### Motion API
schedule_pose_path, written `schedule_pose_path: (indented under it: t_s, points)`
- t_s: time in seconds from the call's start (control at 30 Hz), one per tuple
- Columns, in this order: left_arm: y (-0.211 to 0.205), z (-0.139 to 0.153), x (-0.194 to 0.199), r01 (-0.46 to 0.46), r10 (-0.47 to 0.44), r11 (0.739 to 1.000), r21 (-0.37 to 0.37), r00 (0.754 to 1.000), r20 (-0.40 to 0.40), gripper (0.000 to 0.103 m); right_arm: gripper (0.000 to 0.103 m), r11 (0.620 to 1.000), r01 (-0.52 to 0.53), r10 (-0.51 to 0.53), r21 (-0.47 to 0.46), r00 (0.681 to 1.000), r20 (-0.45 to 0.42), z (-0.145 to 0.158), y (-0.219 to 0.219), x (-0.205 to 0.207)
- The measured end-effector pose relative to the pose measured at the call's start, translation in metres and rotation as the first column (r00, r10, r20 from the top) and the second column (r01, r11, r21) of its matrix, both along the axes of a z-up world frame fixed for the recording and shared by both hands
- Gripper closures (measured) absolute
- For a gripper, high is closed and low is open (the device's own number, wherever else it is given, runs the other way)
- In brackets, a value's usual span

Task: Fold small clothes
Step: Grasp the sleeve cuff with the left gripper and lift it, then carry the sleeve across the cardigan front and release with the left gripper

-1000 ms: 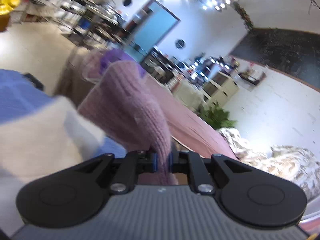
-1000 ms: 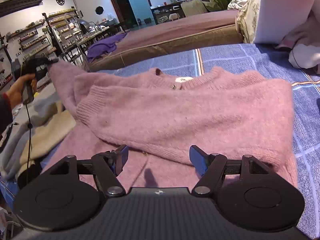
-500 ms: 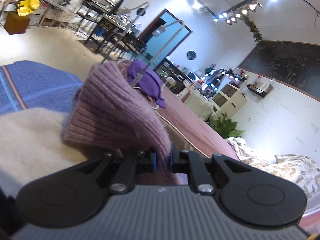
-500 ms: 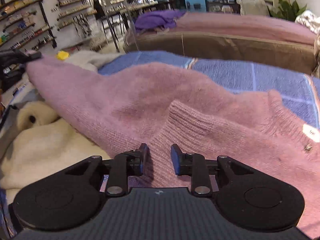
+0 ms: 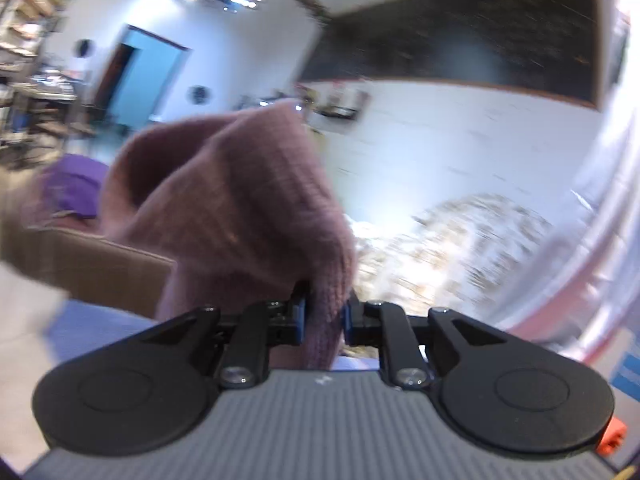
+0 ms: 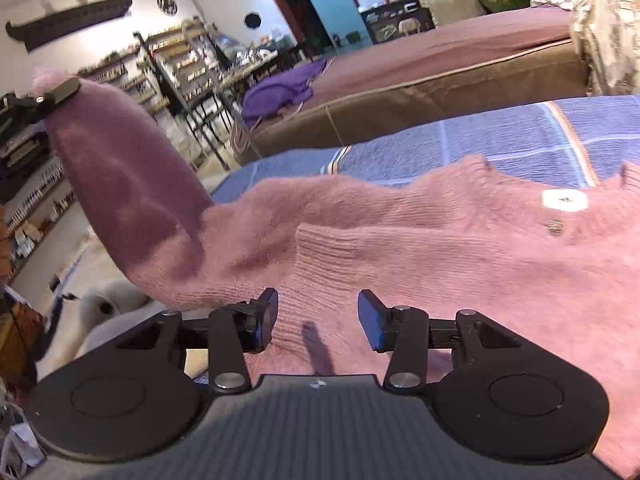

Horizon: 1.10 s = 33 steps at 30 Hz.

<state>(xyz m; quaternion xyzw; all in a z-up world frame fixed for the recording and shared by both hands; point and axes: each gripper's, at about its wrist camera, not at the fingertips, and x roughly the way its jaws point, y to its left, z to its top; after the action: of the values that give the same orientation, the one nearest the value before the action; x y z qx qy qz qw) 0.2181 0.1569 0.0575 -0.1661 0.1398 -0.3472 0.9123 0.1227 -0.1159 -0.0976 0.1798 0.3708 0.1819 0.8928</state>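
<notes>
Sweater (image 6: 440, 248) lying half-folded on the blue blanket (image 6: 500, 140); left gripper (image 5: 323, 312), jaws loosening, pinching its sleeve (image 6: 128, 184) aloft; right gripper (image 6: 318, 316) opening empty above the near hem.

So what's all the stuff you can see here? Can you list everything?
pink sweater: one, dusty pink knit, lying on the blue blanket, one sleeve lifted up at the left
sleeve: one, pink, between the left gripper's pads
blue blanket: one, blue with pale stripes, under the sweater
white label: one, white, at the sweater's neck
purple cloth: one, purple, on the mauve bed behind
mauve bed: one, mauve top, brown side, beyond the blanket
cream clothes: a pile, cream, lower left
shelves: several, dark, at the back left
doorway: one, teal, back wall
left gripper: one, black, jaws opening, sleeve between them
right gripper: one, black, jaws opening over the sweater, nothing gripped
</notes>
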Motion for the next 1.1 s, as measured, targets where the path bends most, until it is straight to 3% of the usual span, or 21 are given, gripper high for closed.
schedule_pose_path:
  t_s: [0.13, 0.2, 0.27, 0.37, 0.47, 0.57, 0.6, 0.63, 0.73, 0.8, 0.87, 0.93, 1.1]
  points:
    - [-0.117, -0.009, -0.015, 0.197, -0.197, 0.980, 0.000, 0.979, -0.048, 0.086, 0.015, 0.992, 0.114, -0.114, -0.052, 0.993, 0.010, 0.023, -0.063, -0.064]
    - [-0.168, -0.034, -0.029, 0.231, -0.228, 0.973, 0.021, 0.970, -0.078, 0.086, 0.015, 0.983, 0.182, -0.182, -0.034, 0.983, -0.007, 0.031, -0.096, -0.095]
    - [-0.211, -0.063, -0.036, 0.299, -0.299, 0.954, -0.025, 0.944, -0.139, 0.086, 0.015, 0.969, 0.242, -0.243, -0.041, 0.970, -0.003, 0.039, -0.119, -0.124]
    - [-0.268, -0.108, -0.053, 0.373, -0.356, 0.927, 0.033, 0.906, -0.231, 0.087, 0.014, 0.942, 0.331, -0.332, -0.060, 0.943, -0.017, 0.041, -0.151, -0.160]
    - [-0.297, -0.147, -0.074, 0.441, -0.381, 0.890, 0.115, 0.859, -0.343, 0.087, 0.011, 0.914, 0.392, -0.398, -0.104, 0.916, -0.046, 0.034, -0.175, -0.178]
    - [-0.295, -0.170, -0.092, 0.481, -0.386, 0.858, 0.177, 0.834, -0.395, 0.083, 0.011, 0.904, 0.407, -0.416, -0.129, 0.908, -0.052, 0.029, -0.188, -0.185]
    - [-0.285, -0.173, -0.096, 0.485, -0.383, 0.857, 0.176, 0.827, -0.412, 0.072, 0.011, 0.908, 0.403, -0.409, -0.113, 0.912, -0.036, 0.027, -0.189, -0.183]
    - [-0.276, -0.173, -0.100, 0.482, -0.378, 0.859, 0.175, 0.825, -0.419, 0.051, 0.010, 0.914, 0.396, -0.400, -0.092, 0.916, -0.024, 0.026, -0.189, -0.179]
    - [-0.234, -0.152, -0.106, 0.399, -0.300, 0.877, 0.267, 0.890, -0.343, 0.027, 0.000, 0.938, 0.347, -0.347, -0.003, 0.938, -0.016, 0.023, -0.189, -0.147]
    - [-0.209, -0.131, -0.108, 0.320, -0.220, 0.858, 0.401, 0.936, -0.276, 0.021, 0.000, 0.953, 0.302, -0.301, 0.021, 0.953, -0.042, 0.015, -0.187, -0.112]
    - [-0.189, -0.125, -0.107, 0.237, -0.131, 0.813, 0.532, 0.965, -0.228, 0.016, 0.000, 0.954, 0.298, -0.296, 0.017, 0.952, -0.075, 0.004, -0.182, -0.075]
    - [-0.169, -0.128, -0.104, 0.178, -0.066, 0.783, 0.596, 0.976, -0.206, 0.016, 0.000, 0.950, 0.313, -0.311, -0.006, 0.943, -0.116, -0.011, -0.178, -0.045]
    - [-0.134, -0.134, -0.088, 0.113, 0.049, 0.767, 0.631, 0.971, -0.234, 0.016, 0.000, 0.951, 0.304, -0.310, -0.064, 0.938, -0.158, -0.035, -0.159, -0.011]
